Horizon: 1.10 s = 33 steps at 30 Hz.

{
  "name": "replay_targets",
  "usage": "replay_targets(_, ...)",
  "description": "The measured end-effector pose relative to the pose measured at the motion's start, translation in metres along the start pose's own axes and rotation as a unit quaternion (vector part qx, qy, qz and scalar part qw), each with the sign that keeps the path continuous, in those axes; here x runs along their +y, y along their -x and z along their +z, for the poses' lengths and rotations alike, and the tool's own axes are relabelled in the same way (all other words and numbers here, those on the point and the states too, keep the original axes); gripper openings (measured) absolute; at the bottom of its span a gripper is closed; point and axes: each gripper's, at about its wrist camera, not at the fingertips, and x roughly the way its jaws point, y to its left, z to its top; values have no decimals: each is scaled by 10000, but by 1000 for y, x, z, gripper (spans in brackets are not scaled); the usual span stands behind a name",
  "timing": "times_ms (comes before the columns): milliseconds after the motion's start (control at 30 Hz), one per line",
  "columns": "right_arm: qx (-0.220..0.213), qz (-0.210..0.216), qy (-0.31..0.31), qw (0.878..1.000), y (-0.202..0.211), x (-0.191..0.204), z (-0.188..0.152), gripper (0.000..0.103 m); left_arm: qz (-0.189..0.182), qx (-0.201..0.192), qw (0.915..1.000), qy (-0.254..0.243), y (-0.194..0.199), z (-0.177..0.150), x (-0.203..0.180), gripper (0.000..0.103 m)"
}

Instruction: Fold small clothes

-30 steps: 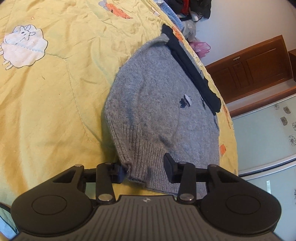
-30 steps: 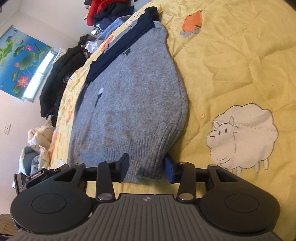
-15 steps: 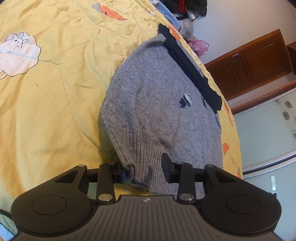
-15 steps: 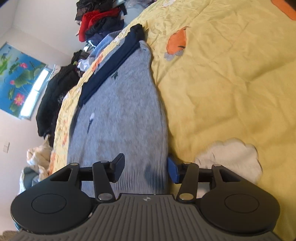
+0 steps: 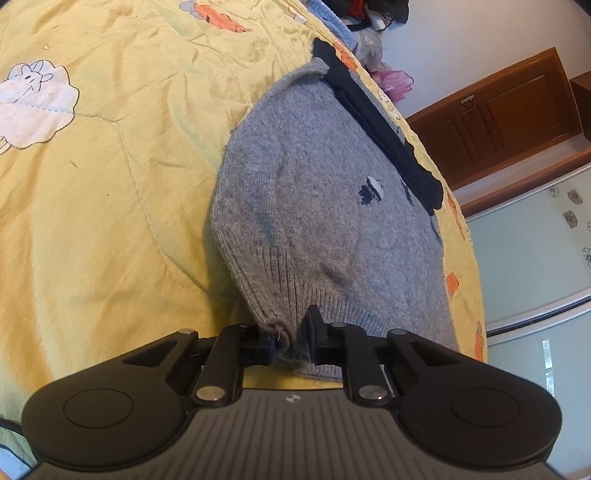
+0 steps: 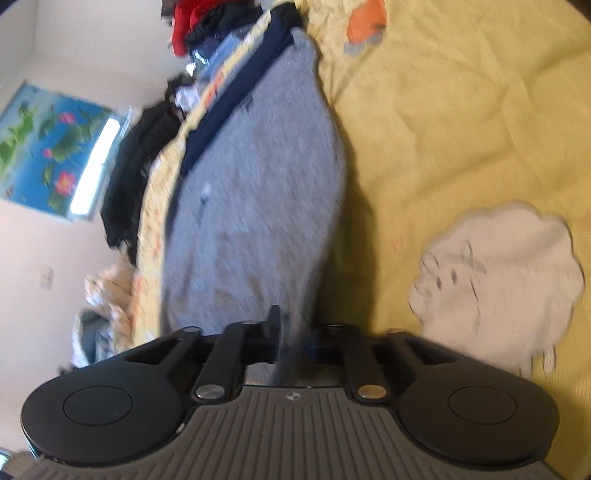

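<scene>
A small grey knit sweater [image 5: 325, 221] with a navy collar band [image 5: 384, 136] lies flat on a yellow quilt [image 5: 92, 206]. My left gripper [image 5: 290, 339] is shut on the ribbed hem corner of the sweater. The sweater also shows in the right wrist view [image 6: 255, 206], which is blurred. My right gripper [image 6: 295, 336] is shut on the other hem corner, with grey knit pinched between its jaws.
The quilt has sheep [image 6: 498, 277] and orange patches [image 6: 365, 18]. A pile of dark and red clothes [image 6: 192, 22] sits at the far end of the bed. A wooden cabinet [image 5: 495, 110] stands beyond the bed edge.
Both grippers have closed from open onto the sweater's hem corners. The right wrist view has shifted and is now motion-blurred.
</scene>
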Motion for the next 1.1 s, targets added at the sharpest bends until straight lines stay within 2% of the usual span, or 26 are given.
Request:
replay_targets(200,-56,-216,384,9990,19,14,6,13,162,-457,9980,-411,31,3,-16,6)
replay_targets(267,-79,-464,621,9970,34,15,9,12,308,-401,9969,-600,33,3,-15,6)
replay_targets(367,-34,-707,527,9961,37,0,14,12,573,-90,9972,-480,16,-1,1,6)
replay_targets(500,91,-520,540,9971,24,2,8,13,553,-104,9968,-572,12,-5,-4,7)
replay_targets(600,41,-258,297,9992,24,-4,8,22,611,-148,9959,-654,14,-2,-5,10)
replay_targets(667,-58,11,1,10000,27,-11,10,41,644,-220,9961,-559,15,2,-1,12)
replay_targets(733,-129,108,-83,9998,26,-9,12,49,649,-256,9968,-394,13,6,4,13)
replay_targets(767,-126,104,-66,9998,24,-8,13,49,600,-290,9972,-341,12,8,5,13)
replay_targets(833,-121,94,-37,9999,20,-5,14,49,614,-351,9971,-275,11,9,5,13)
replay_targets(867,-95,60,14,9999,20,-4,14,46,647,-355,9969,-287,10,9,3,13)
replay_targets(900,-38,-75,111,9999,18,-2,15,38,691,-361,9964,-335,10,9,1,10)
replay_targets(933,60,-229,233,9994,14,1,14,15,771,-367,9955,-416,10,8,-2,6)
replay_targets(1000,105,-297,446,9985,13,3,10,15,857,-393,9941,-538,13,8,-7,6)
replay_targets(1100,52,-199,567,9982,18,12,11,15,681,-513,9946,-587,25,15,-17,6)
